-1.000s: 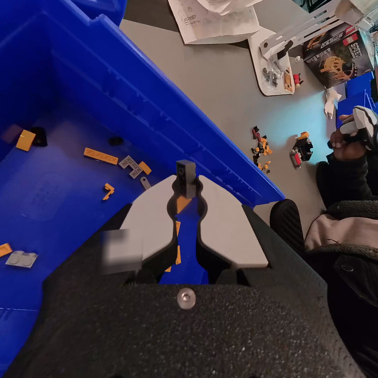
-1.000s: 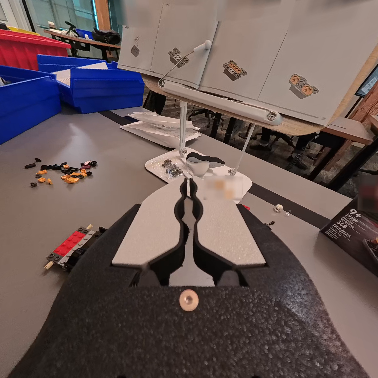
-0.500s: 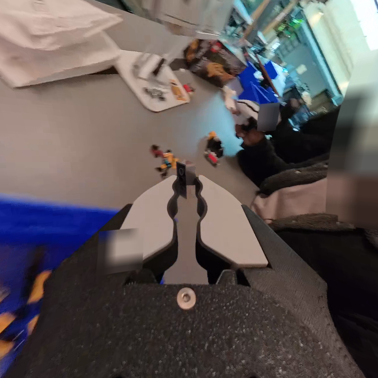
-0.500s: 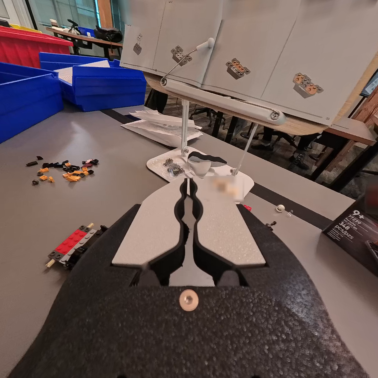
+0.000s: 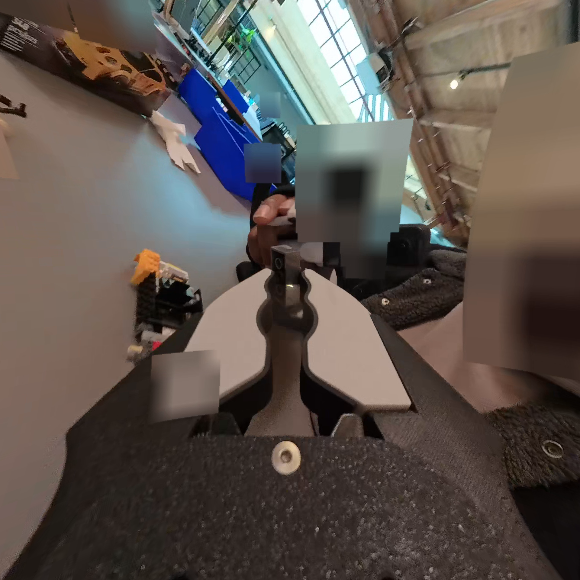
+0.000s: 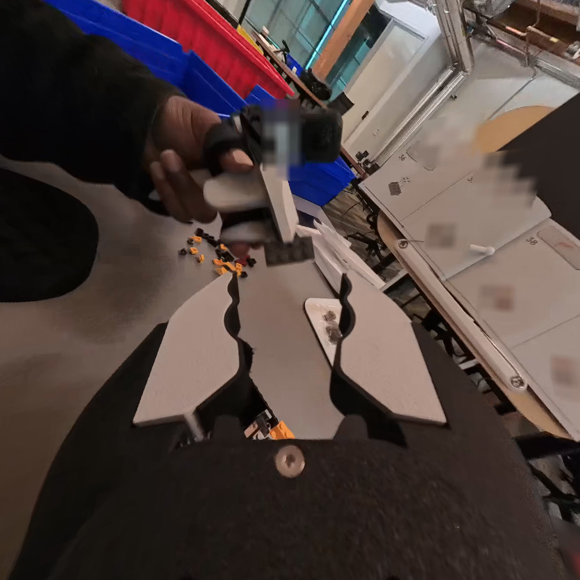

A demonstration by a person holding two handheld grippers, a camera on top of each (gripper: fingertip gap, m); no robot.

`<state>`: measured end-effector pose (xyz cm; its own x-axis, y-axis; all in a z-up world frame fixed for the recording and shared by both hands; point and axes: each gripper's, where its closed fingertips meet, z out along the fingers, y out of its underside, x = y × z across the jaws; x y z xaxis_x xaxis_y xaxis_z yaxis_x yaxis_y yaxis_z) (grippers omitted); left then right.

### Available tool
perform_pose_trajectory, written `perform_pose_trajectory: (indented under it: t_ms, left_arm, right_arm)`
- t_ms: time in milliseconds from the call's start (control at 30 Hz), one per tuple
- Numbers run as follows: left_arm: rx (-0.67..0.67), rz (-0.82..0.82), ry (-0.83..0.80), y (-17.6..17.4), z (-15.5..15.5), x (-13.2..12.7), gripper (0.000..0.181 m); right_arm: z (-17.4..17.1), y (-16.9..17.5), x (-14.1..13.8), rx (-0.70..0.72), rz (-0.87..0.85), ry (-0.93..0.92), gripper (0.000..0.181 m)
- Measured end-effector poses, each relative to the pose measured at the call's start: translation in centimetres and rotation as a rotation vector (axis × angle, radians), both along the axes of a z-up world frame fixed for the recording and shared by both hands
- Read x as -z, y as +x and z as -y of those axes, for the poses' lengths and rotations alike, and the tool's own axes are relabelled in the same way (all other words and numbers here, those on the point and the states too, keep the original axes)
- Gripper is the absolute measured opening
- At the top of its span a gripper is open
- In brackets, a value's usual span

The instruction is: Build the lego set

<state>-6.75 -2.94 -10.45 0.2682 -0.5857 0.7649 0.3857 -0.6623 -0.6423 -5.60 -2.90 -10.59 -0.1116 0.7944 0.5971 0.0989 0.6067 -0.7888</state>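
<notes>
Table (image 5: 78,219) surface, grey and broad, served as the ground for everything, and above it the left gripper (image 5: 287,270) stood clamped on a dark grey brick (image 5: 284,266), which stuck up out of the fingertips with a round hole showing on its near face. To the left of that brick, down on the table, sat the partly built model (image 5: 163,298), black with an orange piece on top, its lower end smeared by motion blur and cut off by the gripper body. The right gripper (image 6: 288,279) hung with its jaws spread wide and nothing between them; just beyond its tips the brick (image 6: 288,252) appeared again as a studded dark plate-like shape, nipped in the other gripper's fingers (image 6: 279,204). Left of the brick lay scattered small pieces (image 6: 219,254), orange and black, too blurred to tell apart.
</notes>
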Motion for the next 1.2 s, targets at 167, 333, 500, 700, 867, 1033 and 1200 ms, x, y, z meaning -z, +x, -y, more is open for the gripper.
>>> perform_pose_trajectory:
  t_ms: [167, 333, 500, 700, 867, 1033, 1200]
  left_arm:
    - [0.038, 0.036, -0.021, 2.2, -0.8, 1.0, 0.014]
    - [-0.015, -0.012, -0.022, 1.6, -0.7, 1.9, 0.015]
    - [-0.284, -0.272, 0.023, -2.8, -1.3, 4.7, 0.028]
    - [-0.465, -0.471, 0.069, -6.1, -0.2, 6.3, 0.024]
    - [-0.500, -0.506, 0.089, -7.2, 0.3, 5.9, 0.023]
    - [-0.498, -0.511, 0.083, -7.2, 0.3, 6.2, 0.023]
    - [-0.489, -0.520, 0.074, -6.8, 0.2, 6.6, 0.022]
  right_arm:
    - [-0.3, -0.6, 1.2, 0.011, 0.092, 0.050, 0.051]
    - [-0.2, -1.2, 2.2, -0.081, 0.204, 0.003, 0.035]
    - [-3.8, -3.5, 5.4, -0.101, 0.529, -0.065, 0.035]
    - [-5.0, -6.3, 11.2, -0.145, 0.840, -0.040, 0.035]
    - [-5.1, -6.2, 14.0, -0.199, 0.985, -0.055, 0.035]
    - [-5.0, -5.9, 14.5, -0.216, 0.993, -0.074, 0.038]
    - [-5.2, -5.8, 12.2, -0.198, 0.886, -0.172, 0.042]
